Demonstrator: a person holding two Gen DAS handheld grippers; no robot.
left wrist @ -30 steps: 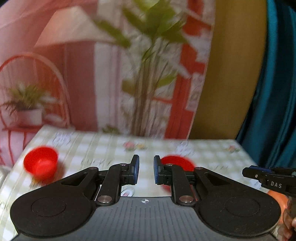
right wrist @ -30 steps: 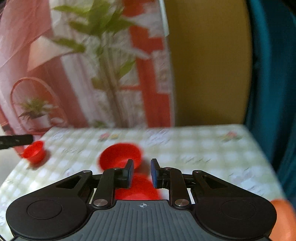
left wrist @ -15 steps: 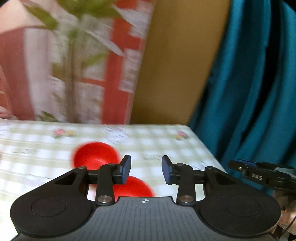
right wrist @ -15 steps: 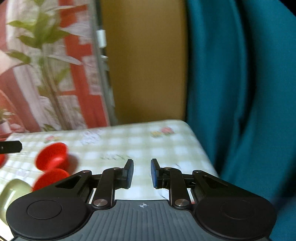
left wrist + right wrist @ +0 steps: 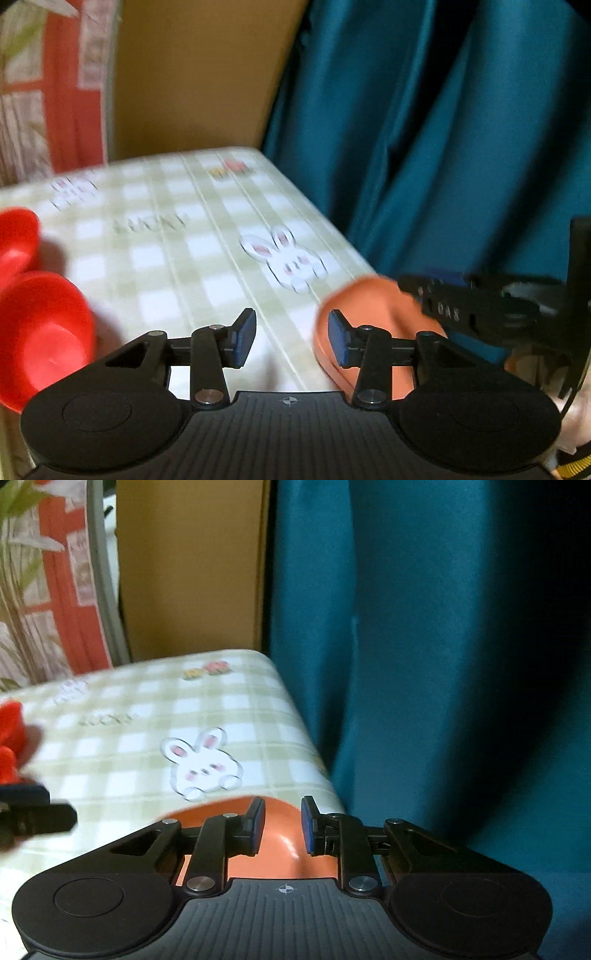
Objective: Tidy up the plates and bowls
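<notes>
R wrist: orange bowl (image 5: 280, 834) at table edge (image 5: 314, 753)

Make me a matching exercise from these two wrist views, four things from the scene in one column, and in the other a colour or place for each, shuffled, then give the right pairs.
Column one:
1. curtain
2. orange dish
3. red bowl
4. rabbit picture

Column two:
A. printed on the checked tablecloth
B. teal, hanging beyond the table's right edge
C. at the near right corner of the table, under the right tool
D. at the left edge of the left wrist view, on the table

Pairs: 1-B, 2-C, 3-D, 4-A
</notes>
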